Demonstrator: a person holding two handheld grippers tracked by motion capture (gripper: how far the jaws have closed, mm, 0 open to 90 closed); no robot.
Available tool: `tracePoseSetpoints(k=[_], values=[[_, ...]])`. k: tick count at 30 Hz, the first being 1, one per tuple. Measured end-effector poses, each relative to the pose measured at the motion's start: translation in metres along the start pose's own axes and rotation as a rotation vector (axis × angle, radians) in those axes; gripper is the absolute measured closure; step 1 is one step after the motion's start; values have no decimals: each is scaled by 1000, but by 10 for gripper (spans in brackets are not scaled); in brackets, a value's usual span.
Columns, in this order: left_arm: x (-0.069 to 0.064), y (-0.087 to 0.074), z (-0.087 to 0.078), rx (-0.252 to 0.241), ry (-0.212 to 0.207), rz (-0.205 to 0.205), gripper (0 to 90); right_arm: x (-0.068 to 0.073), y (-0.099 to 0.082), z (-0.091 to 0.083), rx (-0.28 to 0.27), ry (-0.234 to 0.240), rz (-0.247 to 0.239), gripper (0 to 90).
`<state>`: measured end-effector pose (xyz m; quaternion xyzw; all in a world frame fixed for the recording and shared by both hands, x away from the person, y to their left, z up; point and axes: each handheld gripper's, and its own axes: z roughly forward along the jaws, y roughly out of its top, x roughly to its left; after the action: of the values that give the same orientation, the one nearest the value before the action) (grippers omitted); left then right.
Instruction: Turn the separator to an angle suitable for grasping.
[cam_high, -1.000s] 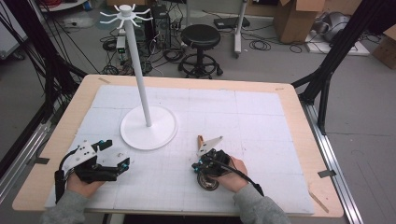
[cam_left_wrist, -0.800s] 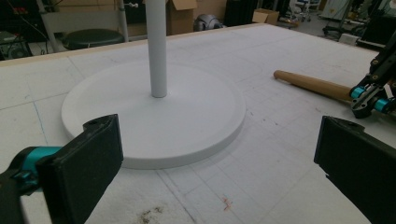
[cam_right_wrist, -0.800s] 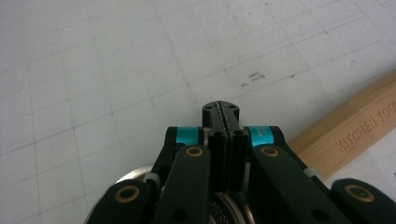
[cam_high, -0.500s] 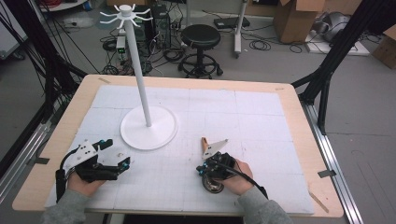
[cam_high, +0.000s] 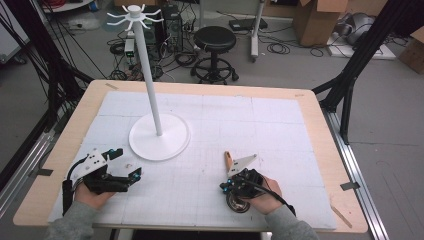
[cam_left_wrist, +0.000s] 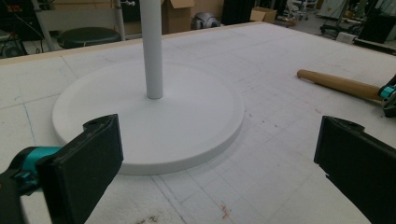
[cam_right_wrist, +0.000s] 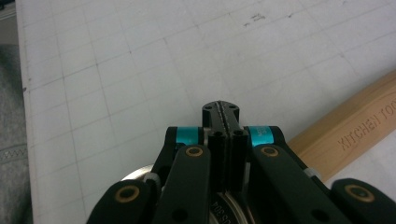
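A white hook stand (cam_high: 150, 75) rises from a round base (cam_high: 172, 142) on the left half of the gridded mat; the base (cam_left_wrist: 187, 121) lies straight ahead in the left gripper view. My left gripper (cam_high: 126, 163) rests near the front left, its jaws wide open and bare (cam_left_wrist: 219, 149). At front centre my right gripper (cam_high: 223, 187) points left, shut (cam_right_wrist: 221, 109), with nothing visible between its tips. A utensil lies under it: a wooden handle (cam_high: 228, 160) (cam_right_wrist: 345, 130) (cam_left_wrist: 336, 83) pointing away from me, and a metal bowl (cam_high: 239, 204) below the hand.
The mat (cam_high: 280, 125) covers a wooden table with a bare rim (cam_high: 322, 125). Beyond the far edge stand a black stool (cam_high: 214, 40), cardboard boxes (cam_high: 312, 20) and floor cables. Black frame legs (cam_high: 350, 75) flank the table.
My right gripper has shifted right and toward me, and the utensil beneath it has moved along with it. The left gripper has stayed put and open.
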<state>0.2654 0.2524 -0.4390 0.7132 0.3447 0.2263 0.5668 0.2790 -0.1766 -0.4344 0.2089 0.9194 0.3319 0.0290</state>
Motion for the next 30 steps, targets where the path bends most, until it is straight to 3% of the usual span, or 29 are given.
tracePoseSetpoints(k=[30], values=[[0, 0, 0, -1, 1, -6, 18, 4, -37, -27, -22, 14, 57, 900]])
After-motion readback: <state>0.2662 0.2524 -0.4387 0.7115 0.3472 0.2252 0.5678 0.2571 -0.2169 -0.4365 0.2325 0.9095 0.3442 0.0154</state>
